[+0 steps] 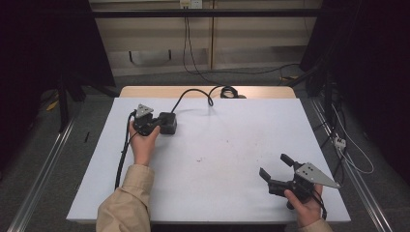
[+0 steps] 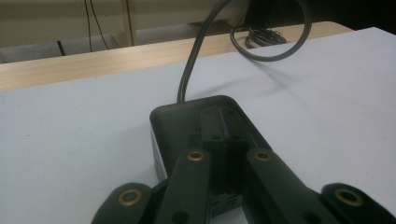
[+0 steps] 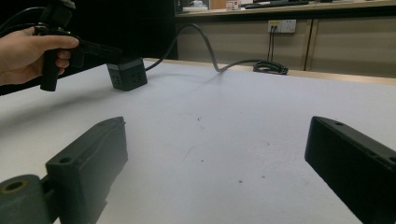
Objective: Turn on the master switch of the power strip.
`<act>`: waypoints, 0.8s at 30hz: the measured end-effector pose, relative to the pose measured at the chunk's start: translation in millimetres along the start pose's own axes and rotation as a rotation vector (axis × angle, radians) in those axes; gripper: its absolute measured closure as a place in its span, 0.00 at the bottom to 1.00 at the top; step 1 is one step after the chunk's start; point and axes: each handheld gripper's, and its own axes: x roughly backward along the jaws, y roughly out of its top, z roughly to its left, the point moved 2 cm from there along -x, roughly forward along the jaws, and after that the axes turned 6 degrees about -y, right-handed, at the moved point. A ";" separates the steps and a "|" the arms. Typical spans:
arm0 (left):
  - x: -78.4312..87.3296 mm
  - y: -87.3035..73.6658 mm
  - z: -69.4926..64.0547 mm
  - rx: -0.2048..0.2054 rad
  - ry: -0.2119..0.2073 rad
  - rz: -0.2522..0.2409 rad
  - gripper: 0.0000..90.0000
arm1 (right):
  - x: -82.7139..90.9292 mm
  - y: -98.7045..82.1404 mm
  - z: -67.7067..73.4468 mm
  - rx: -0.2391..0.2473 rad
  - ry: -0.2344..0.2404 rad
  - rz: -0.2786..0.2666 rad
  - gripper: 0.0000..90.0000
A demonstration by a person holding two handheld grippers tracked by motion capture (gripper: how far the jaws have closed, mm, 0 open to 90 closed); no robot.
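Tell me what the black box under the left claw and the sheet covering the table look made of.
Black box: likely moulded plastic, matte, with rounded corners and a soft sheen. White sheet: smooth, matte, faintly speckled; paper, vinyl or laminate, I cannot tell which.

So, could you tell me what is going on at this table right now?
A person holds a gripper in each hand. The left gripper, jaws shut, rests on top of a black box whose cable trails off the far edge of the white table. The right gripper sits apart with its jaws open and nothing between them.
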 end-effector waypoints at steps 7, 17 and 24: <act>-0.2 0.3 -0.6 0.006 0.004 0.002 1.00 | 0.3 0.4 0.3 0.000 0.001 0.000 0.06; -0.1 0.0 0.6 0.019 -0.001 0.001 1.00 | 0.4 0.8 0.4 0.002 0.002 -0.001 0.06; -0.8 0.6 -1.2 0.007 0.010 0.011 1.00 | -0.2 1.0 0.9 0.005 0.004 -0.001 0.06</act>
